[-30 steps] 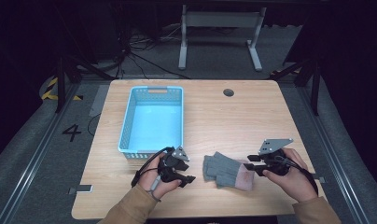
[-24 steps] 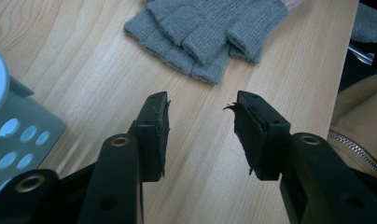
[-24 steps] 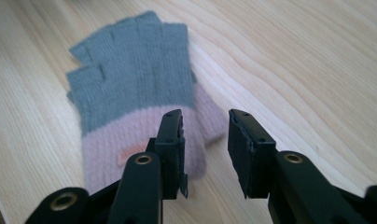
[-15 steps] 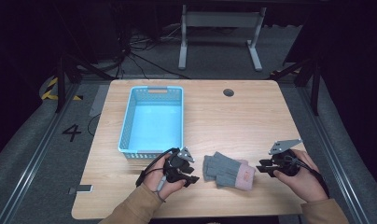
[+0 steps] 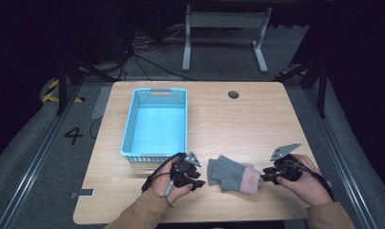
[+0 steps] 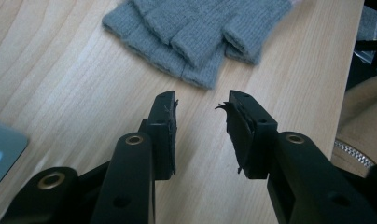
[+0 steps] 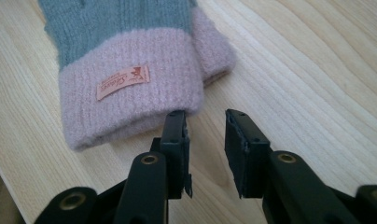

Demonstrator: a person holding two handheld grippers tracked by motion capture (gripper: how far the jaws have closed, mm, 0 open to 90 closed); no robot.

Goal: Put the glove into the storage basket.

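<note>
On table (image 5: 276,124): one blue basket (image 5: 156,124), two stacked gloves (image 5: 231,173); left hand-held gripper (image 5: 196,177), right hand-held gripper (image 5: 266,174) both spread, empty.

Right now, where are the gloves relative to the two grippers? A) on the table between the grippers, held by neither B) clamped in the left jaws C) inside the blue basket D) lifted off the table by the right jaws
A: the gloves lie flat on the table between the left gripper and right gripper, and both pairs of jaws stand open and empty.
</note>
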